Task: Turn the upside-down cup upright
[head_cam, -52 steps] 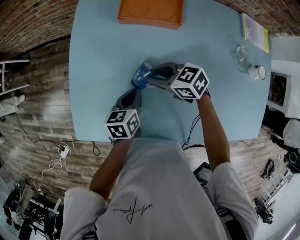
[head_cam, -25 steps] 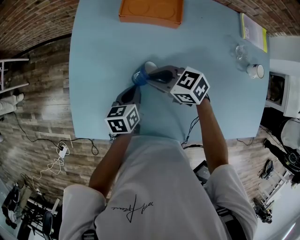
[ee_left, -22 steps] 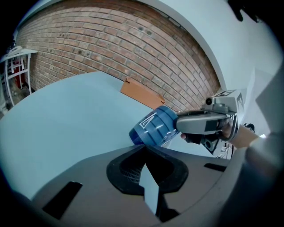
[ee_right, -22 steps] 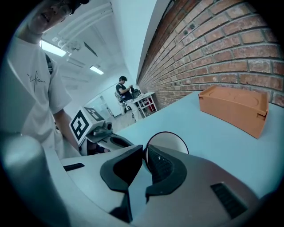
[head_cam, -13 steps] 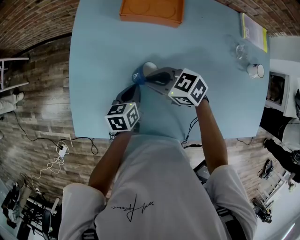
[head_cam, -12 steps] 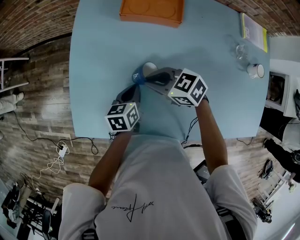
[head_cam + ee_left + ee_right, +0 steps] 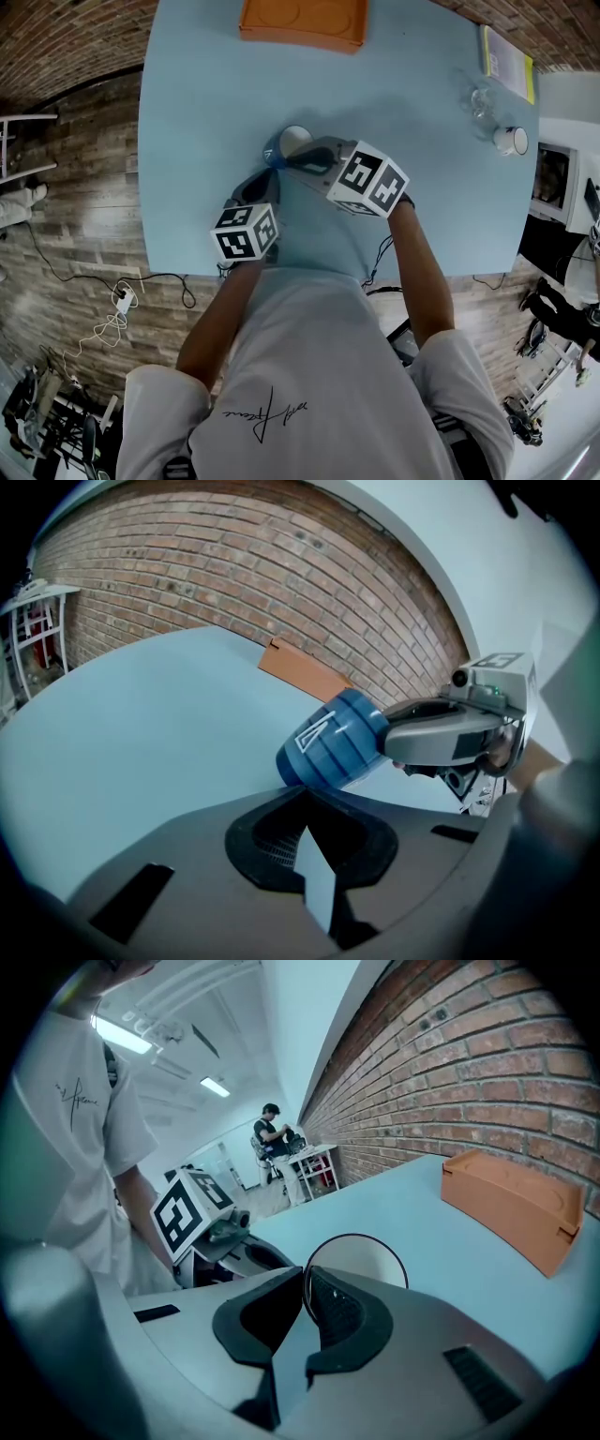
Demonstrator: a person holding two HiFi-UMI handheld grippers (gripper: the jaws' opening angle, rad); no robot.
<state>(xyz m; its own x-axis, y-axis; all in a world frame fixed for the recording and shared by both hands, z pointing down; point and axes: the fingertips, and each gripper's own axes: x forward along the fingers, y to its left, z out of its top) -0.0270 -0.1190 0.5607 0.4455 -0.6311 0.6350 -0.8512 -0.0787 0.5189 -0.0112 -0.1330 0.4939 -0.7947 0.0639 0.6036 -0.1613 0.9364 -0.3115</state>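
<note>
The blue cup hangs tilted over the light blue table, and its white mouth faces up and away from me. My right gripper is shut on the rim; in the right gripper view the jaws pinch the rim by the white inside. In the left gripper view the cup shows its blue side and base just past my left gripper. Its jaws meet at the tips with nothing between them. The right gripper's fingers reach in from the right there.
An orange tray lies at the table's far edge. A clear glass, a white mug and a yellow booklet sit at the far right. The near table edge runs under my arms. A person stands far off.
The right gripper has rolled with the cup in it, and the cup's white mouth has turned up into view. The left gripper has hardly moved.
</note>
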